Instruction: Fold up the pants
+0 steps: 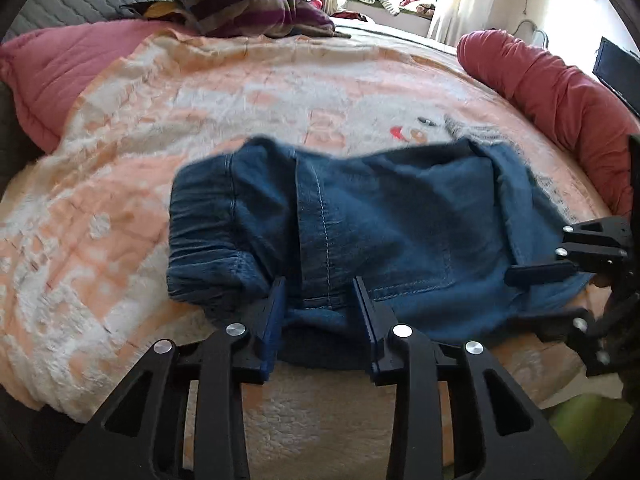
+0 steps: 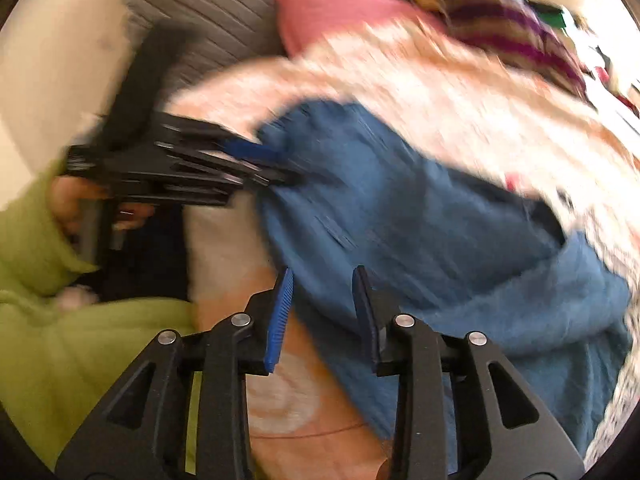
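Denim pants (image 1: pixel 400 216), blue, folded into a thick bundle and lying crosswise on a peach-and-white fleecy blanket (image 1: pixel 160 120), close to the near edge of the bed. Elastic waistband bunched at the bundle's left end in the left wrist view.

Left gripper (image 1: pixel 320 304) at the bundle's near edge, fingers part-way apart with denim filling the gap; cannot tell whether pressing on it or merely straddling. Seen blurred from the right wrist view, held by a hand (image 2: pixel 72 204) in a green sleeve (image 2: pixel 36 232).

Right gripper (image 2: pixel 322 300) at the bundle's other end, jaws parted and gripping nothing, blanket showing between them, denim just beside one finger.

Toward the far edge: pink pillow (image 1: pixel 48 72), striped pillow (image 1: pixel 240 4). Along the right edge: rolled red quilt (image 1: pixel 560 92).
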